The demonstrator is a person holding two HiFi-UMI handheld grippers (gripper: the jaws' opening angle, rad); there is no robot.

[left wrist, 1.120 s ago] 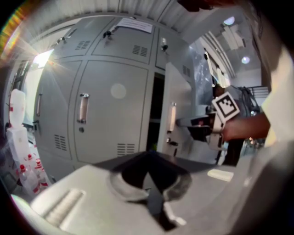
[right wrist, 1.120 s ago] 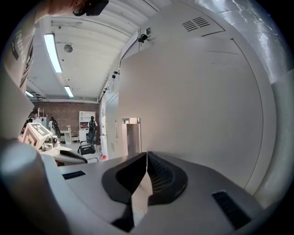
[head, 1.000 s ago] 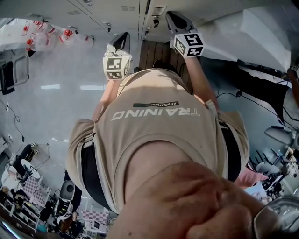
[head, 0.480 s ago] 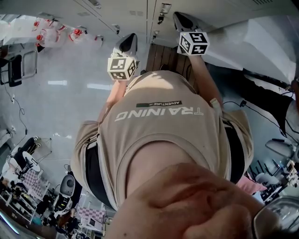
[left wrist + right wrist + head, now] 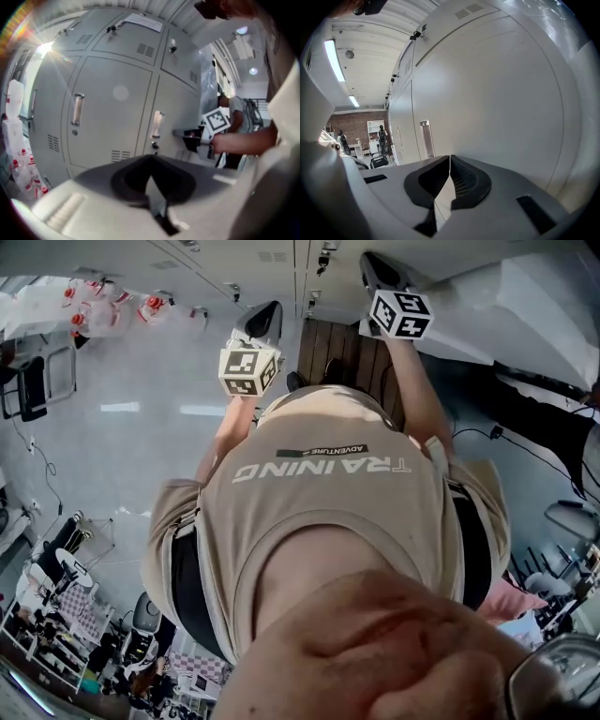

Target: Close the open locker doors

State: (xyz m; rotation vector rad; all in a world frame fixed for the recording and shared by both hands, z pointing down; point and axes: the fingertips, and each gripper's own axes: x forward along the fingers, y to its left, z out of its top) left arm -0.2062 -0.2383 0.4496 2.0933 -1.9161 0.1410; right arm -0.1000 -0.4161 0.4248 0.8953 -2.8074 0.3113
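Up against the bank of grey lockers (image 5: 112,108), the left gripper (image 5: 151,161) and the right gripper (image 5: 450,159) each have their jaws pressed together on nothing, the right one close beside a broad locker door (image 5: 497,93) whose handle (image 5: 425,138) shows ahead.

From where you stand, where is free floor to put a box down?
Free: the grey floor on the person's left, bordered by the lockers, the water bottles and the shirt. Crowded: equipment at the picture's lower left, cables on the right.
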